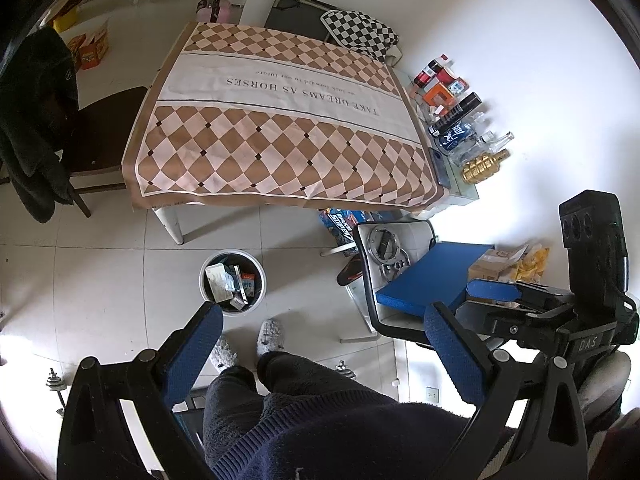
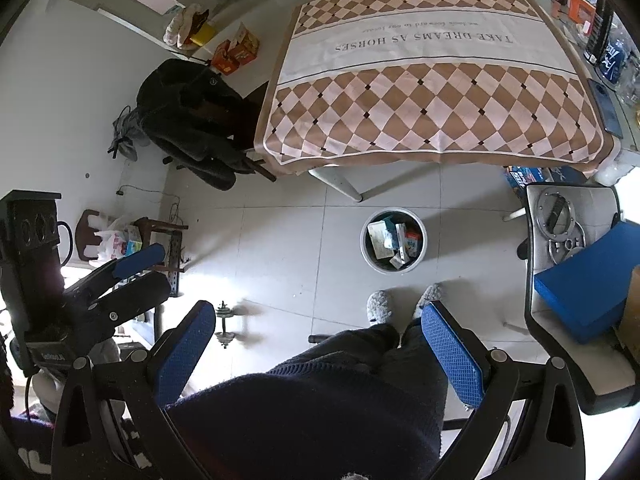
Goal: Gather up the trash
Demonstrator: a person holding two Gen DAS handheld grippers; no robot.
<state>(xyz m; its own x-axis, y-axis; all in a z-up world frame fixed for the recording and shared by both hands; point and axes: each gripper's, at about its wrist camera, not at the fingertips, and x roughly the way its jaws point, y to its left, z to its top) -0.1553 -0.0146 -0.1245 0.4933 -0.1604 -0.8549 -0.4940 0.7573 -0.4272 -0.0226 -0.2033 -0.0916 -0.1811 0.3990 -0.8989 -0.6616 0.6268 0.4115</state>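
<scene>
- One trash bin (image 2: 393,240) on the floor tiles, several boxes inside, just beyond two slippers (image 2: 380,305).
- Table (image 2: 432,92) edge beyond the bin; bare tiles between.
- Left gripper (image 1: 320,338) and right gripper (image 2: 320,332): both spread wide, holding nothing.

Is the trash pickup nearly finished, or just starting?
Seemingly near the end: the trash bin on the floor already holds boxes and wrappers, and the checkered tablecloth shows no litter. The left gripper and right gripper are open and empty. Nothing obvious remains.
</scene>
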